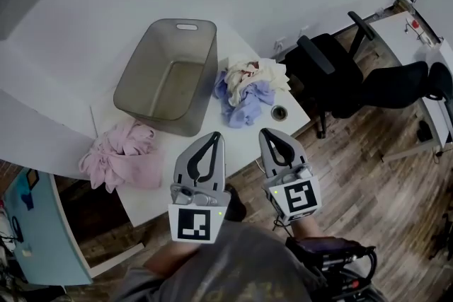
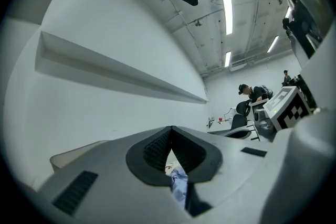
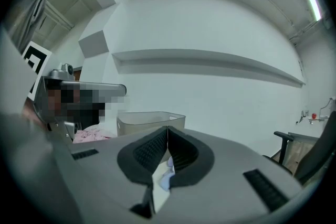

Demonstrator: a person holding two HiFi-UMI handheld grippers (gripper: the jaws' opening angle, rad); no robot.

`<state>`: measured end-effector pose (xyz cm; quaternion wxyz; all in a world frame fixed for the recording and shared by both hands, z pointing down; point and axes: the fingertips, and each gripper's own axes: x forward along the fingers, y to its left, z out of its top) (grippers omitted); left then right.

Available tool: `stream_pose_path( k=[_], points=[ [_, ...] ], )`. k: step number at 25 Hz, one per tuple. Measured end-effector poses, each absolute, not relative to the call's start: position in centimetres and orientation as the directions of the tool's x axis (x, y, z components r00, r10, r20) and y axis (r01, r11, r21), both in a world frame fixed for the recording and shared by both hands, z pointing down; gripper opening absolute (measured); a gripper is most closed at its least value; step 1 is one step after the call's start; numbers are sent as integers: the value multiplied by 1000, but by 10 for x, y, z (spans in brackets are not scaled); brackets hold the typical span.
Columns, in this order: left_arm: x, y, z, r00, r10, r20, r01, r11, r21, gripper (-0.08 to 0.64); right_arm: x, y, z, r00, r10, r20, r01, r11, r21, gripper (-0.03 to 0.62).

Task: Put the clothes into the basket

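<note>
Both pairs of jaws stand together, the ribbed pads meeting at the tips with nothing caught between them. The left gripper (image 1: 214,138) and the right gripper (image 1: 267,133) point level and side by side over the near edge of the white table (image 1: 145,201). The cloth seen through the hollow behind each set of pads lies farther off on the table and is not held. That cloth is the blue and cream pile (image 1: 248,94), which sits straight ahead of the two tips by the table's right edge, just short of a round cable hole (image 1: 279,112). Its long axis slants from the near left to the far right, and the right gripper looks slightly the nearer. The pink clothes (image 1: 124,155) lie in a heap at the near left corner, off to the left gripper's left side and close to it. The grey basket (image 1: 209,60) stands empty between the two heaps toward the table's far edge, with its long axis running away from the person. The blue pile touches or nearly touches its right wall. A black office chair (image 1: 340,74) stands off the table's right edge. No garment is in the basket yet, so I judge that the jaws must part first. Each gripper could then take the heap on its own side.
</note>
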<state>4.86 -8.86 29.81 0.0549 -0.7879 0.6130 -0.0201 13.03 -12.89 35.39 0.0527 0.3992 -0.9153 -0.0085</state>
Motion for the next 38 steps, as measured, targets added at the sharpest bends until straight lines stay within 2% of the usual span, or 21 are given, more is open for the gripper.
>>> stream_pose_path(
  k=[12,24,32,36,38],
  points=[
    [25,-162,274,260,-959,-110,-961,-246,-128,8,113,-212,335,-664,-746,52,-741,666,87,8],
    [28,-209,288,238,-970,-60,-966,-229,-124,8,113,-265,366,-690,-711,138,-711,701,59,9],
    [19,-256,301,166,-986,-34,-982,-162,-101,8,112,-310,405,-720,-664,201,-677,736,4,11],
    [13,-275,305,140,-990,-32,-987,-137,-86,8,112,-329,428,-723,-648,239,-672,740,-29,51],
    [10,-285,307,128,-991,-32,-989,-125,-79,8,112,-340,441,-715,-641,280,-676,736,-40,96]
  ],
)
